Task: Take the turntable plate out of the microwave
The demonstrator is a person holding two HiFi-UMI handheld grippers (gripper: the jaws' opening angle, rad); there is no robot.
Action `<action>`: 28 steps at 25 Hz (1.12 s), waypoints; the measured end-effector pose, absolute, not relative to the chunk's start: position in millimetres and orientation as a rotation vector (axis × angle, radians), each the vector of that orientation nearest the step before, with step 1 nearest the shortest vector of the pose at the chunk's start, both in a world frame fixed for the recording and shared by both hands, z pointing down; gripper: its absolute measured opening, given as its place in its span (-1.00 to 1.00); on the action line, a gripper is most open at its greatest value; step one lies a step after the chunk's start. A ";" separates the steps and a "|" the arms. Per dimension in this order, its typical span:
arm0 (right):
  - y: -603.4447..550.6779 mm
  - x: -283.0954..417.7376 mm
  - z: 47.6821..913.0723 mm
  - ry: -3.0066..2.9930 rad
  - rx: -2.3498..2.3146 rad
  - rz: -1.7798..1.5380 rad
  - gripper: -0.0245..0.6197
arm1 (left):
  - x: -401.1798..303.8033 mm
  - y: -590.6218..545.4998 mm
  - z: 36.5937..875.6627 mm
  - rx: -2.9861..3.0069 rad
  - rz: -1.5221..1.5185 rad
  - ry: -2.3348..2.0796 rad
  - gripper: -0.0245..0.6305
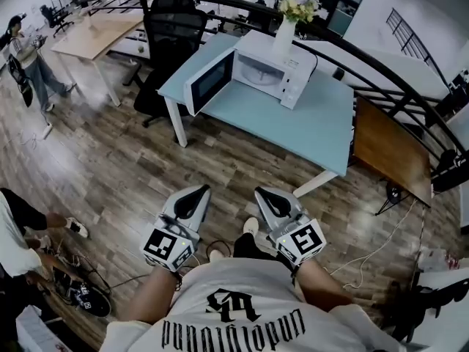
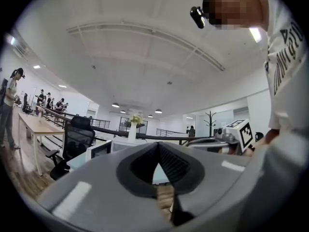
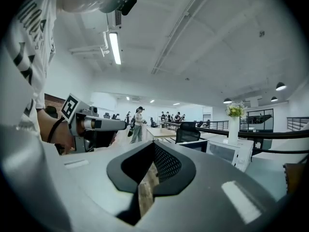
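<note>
A white microwave (image 1: 272, 70) stands on a light-blue table (image 1: 308, 123) well ahead of me, its door (image 1: 210, 81) swung open to the left. Inside the cavity a pale round turntable plate (image 1: 256, 72) shows faintly. A white vase of flowers (image 1: 286, 28) stands on top. My left gripper (image 1: 196, 192) and right gripper (image 1: 267, 194) are held side by side close to my body over the wooden floor, far short of the table. Both are shut with nothing between the jaws. The microwave (image 2: 102, 149) appears small in the left gripper view and again, microwave (image 3: 232, 151), in the right gripper view.
A black office chair (image 1: 173, 31) stands behind the table's left end. A curved black railing (image 1: 381, 68) runs behind the table. A brown wooden table (image 1: 390, 151) sits to the right. Cables (image 1: 374, 251) lie on the floor. A person (image 1: 33, 57) stands far left, another crouches near left.
</note>
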State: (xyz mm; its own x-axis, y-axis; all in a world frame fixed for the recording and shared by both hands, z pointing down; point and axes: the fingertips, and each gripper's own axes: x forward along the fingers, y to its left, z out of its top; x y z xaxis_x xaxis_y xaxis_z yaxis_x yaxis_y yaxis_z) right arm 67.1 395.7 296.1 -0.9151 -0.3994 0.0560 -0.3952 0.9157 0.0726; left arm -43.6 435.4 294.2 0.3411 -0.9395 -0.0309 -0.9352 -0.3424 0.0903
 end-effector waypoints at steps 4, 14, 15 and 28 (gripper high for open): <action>374.8 61.0 298.1 -3.014 0.617 -0.077 -0.92 | -48.3 418.6 300.6 2.512 -0.107 -1.762 -0.78; 279.2 48.9 313.8 -3.031 0.577 -0.019 -0.92 | -61.9 335.5 309.2 2.473 -0.080 -1.805 -0.78; 267.1 48.7 314.5 -3.033 0.573 -0.015 -0.92 | -61.7 324.3 310.0 2.470 -0.076 -1.806 -0.78; 128.9 75.6 319.3 -3.024 0.568 0.008 -0.92 | -33.9 188.8 321.5 2.487 -0.031 -1.784 -0.78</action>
